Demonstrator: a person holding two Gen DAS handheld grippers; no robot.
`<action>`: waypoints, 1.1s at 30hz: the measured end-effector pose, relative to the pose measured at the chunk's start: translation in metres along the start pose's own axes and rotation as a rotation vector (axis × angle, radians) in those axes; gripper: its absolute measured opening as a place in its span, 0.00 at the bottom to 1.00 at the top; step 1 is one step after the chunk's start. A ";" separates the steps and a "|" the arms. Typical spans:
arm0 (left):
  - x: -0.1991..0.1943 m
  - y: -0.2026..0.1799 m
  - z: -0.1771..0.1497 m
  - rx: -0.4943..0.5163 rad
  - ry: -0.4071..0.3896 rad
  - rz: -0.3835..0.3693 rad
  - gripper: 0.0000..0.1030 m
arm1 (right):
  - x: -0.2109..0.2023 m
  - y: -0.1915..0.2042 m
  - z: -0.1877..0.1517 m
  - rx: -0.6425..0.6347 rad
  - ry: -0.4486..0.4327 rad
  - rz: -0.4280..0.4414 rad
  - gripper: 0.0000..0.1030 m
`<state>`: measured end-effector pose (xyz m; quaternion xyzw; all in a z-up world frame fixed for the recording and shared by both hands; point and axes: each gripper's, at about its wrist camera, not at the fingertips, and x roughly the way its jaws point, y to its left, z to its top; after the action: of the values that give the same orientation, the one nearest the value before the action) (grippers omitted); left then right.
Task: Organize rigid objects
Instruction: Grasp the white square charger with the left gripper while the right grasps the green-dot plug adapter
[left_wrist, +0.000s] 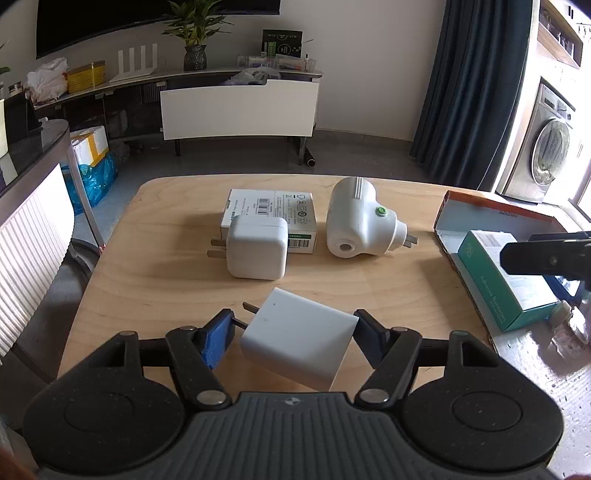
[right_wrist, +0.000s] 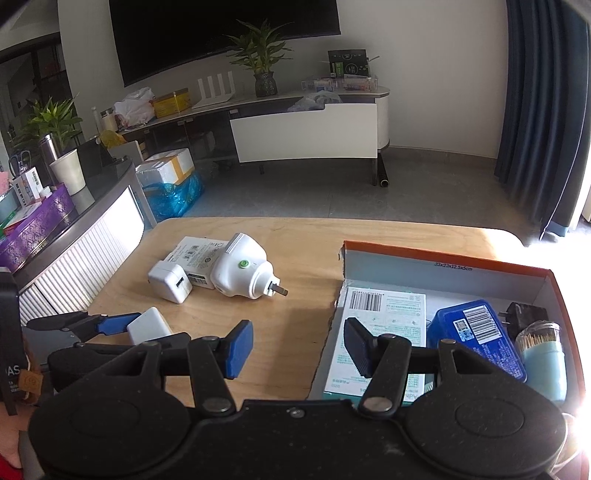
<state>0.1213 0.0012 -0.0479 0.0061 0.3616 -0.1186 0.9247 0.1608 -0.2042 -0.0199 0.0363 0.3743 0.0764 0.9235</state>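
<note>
A white square charger (left_wrist: 299, 343) lies turned on the wooden table (left_wrist: 166, 288) between the fingers of my left gripper (left_wrist: 293, 336). The right pad meets its corner, the left pad reaches only its prongs, and the body is not squeezed. In the right wrist view the same charger (right_wrist: 147, 326) shows beside a blue left finger (right_wrist: 118, 322). My right gripper (right_wrist: 299, 350) hangs open and empty over the left wall of the orange box (right_wrist: 443, 258). Farther back lie a white cube charger (left_wrist: 256, 245), a small white carton (left_wrist: 273, 210) and a white plug-in device with a green button (left_wrist: 354, 221).
The orange box holds a teal bandage carton (right_wrist: 384, 321), a blue pack (right_wrist: 476, 332), a black adapter (right_wrist: 524, 314) and a toothpick jar (right_wrist: 543, 350). A ribbed counter (right_wrist: 85, 254) flanks the table's left side. Floor and a TV bench lie beyond the far edge.
</note>
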 end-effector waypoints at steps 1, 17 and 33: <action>-0.004 0.002 0.001 -0.018 -0.008 -0.002 0.69 | 0.005 0.004 0.004 -0.020 0.000 0.020 0.66; -0.024 0.019 0.003 -0.097 -0.059 0.002 0.69 | 0.113 0.046 0.050 -0.357 0.092 0.129 0.89; -0.020 0.029 0.013 -0.157 -0.072 0.068 0.69 | 0.104 0.043 0.025 -0.204 0.095 0.105 0.76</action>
<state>0.1226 0.0321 -0.0272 -0.0581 0.3357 -0.0585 0.9384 0.2470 -0.1442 -0.0681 -0.0419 0.4054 0.1641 0.8983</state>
